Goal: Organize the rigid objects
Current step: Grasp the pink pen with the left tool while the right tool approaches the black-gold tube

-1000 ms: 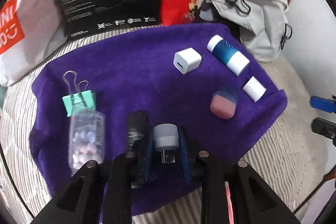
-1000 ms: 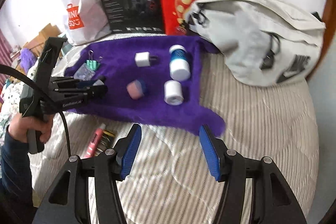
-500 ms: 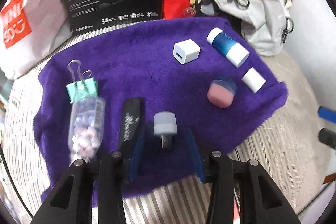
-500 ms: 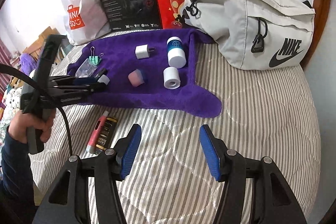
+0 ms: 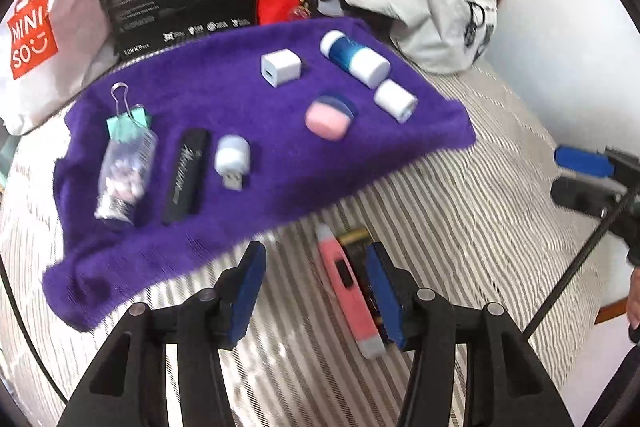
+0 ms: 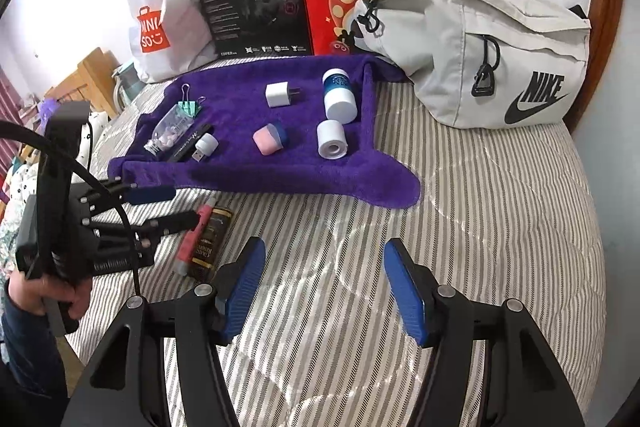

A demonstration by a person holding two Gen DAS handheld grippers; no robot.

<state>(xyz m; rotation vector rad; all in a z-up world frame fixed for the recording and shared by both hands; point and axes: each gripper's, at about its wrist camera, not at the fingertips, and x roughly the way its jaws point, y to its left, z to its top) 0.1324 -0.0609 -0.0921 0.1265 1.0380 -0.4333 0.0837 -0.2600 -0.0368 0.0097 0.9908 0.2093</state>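
- Purple towel [image 5: 280, 131] lies on a striped bed.
- Along the towel from the left: a clear bottle [image 5: 124, 171] under a green binder clip [image 5: 128, 121], a black stick [image 5: 186, 175], then a small USB light [image 5: 232, 159], lying free.
- Left gripper [image 5: 316, 291] is spread wide and empty over the bedding, beside a pink tube [image 5: 350, 291].
- Right gripper [image 6: 324, 291] hangs wide open, holding nothing.

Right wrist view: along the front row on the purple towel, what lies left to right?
Clear plastic bottle of pastel beads → black flat stick with script lettering → small white USB plug light → pink-and-blue round case → white cylinder roll.
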